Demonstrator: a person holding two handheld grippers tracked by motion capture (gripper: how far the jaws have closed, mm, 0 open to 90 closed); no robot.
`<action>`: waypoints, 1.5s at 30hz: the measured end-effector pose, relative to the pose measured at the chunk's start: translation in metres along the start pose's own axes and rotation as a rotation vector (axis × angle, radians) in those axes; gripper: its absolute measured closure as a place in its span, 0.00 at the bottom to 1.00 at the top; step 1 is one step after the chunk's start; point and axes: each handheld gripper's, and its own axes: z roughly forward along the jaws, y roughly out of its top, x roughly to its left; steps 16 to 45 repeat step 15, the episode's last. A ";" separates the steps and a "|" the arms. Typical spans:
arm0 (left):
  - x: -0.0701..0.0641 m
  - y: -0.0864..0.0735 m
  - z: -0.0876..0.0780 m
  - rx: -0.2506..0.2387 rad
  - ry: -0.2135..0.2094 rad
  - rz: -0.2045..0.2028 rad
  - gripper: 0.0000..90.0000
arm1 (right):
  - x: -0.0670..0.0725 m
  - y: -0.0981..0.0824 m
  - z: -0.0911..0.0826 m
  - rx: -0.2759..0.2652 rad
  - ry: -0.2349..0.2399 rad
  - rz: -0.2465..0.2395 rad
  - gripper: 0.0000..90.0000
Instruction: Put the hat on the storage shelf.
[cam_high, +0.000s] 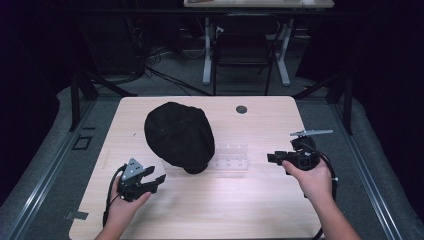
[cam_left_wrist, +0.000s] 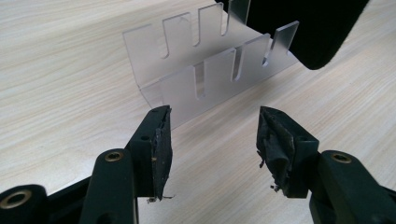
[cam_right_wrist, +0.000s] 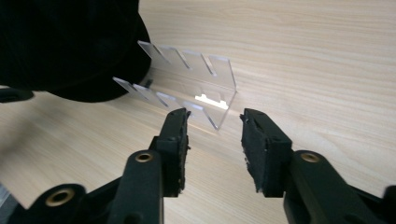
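Observation:
A black cap (cam_high: 180, 136) rests on the left end of a clear slotted acrylic rack (cam_high: 231, 156) in the middle of the wooden table (cam_high: 210, 210). My left gripper (cam_high: 161, 181) sits low at the front left, pointing toward the rack, jaws open with nothing between them. In the left gripper view the rack (cam_left_wrist: 210, 70) stands just beyond the fingertips (cam_left_wrist: 161, 135), the cap (cam_left_wrist: 317, 28) at upper right. My right gripper (cam_high: 272, 158) is held right of the rack, open and empty. In the right gripper view the rack (cam_right_wrist: 196, 88) lies ahead, the cap (cam_right_wrist: 70, 46) at upper left.
A round dark grommet hole (cam_high: 241, 109) is set near the table's far edge. Beyond the table stand a chair (cam_high: 243, 50) and desk legs on a dark floor. Bare wood lies along the front between my hands.

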 end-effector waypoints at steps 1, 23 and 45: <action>0.000 0.000 0.000 0.000 0.000 0.000 0.51 | 0.000 -0.004 0.002 -0.006 -0.009 -0.012 0.66; -0.011 0.009 0.002 -0.019 -0.031 0.014 0.51 | -0.018 -0.062 0.018 -0.129 -0.119 -0.018 0.64; -0.011 0.009 0.002 -0.019 -0.031 0.014 0.51 | -0.018 -0.062 0.018 -0.129 -0.119 -0.018 0.64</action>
